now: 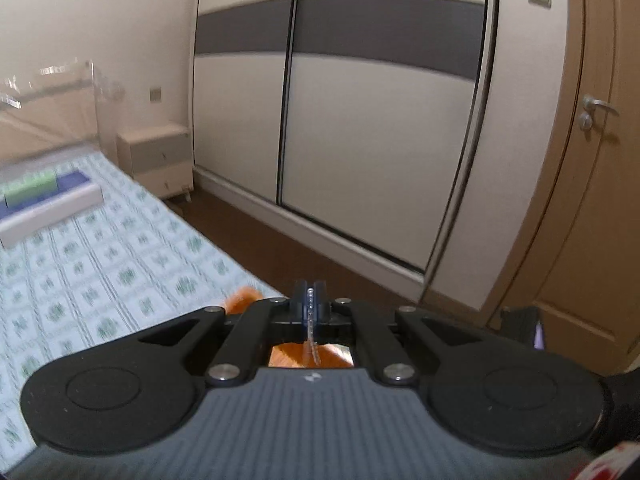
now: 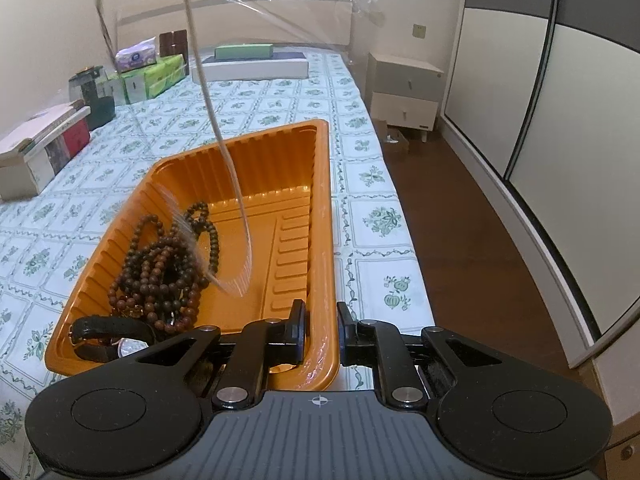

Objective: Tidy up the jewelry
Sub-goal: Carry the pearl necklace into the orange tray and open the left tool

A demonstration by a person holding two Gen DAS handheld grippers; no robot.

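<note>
My left gripper (image 1: 309, 298) is shut on a thin silver chain (image 1: 310, 328), which hangs down between the fingers over something orange. In the right wrist view the chain (image 2: 208, 92) hangs in a long blurred loop into an orange plastic tray (image 2: 320, 208) on the bed. The tray holds brown bead strings (image 2: 164, 264) and a black-strapped watch (image 2: 112, 338) at its near left. My right gripper (image 2: 322, 328) straddles the tray's near right rim, one finger inside and one outside, jaws a little apart.
The bed has a green-patterned sheet (image 2: 376, 216). Boxes and tissue packs (image 2: 148, 72) line its far left; a white and green box (image 2: 250, 62) lies at the head. A nightstand (image 2: 404, 96), wardrobe doors (image 1: 360, 120) and a door (image 1: 592, 160) stand right.
</note>
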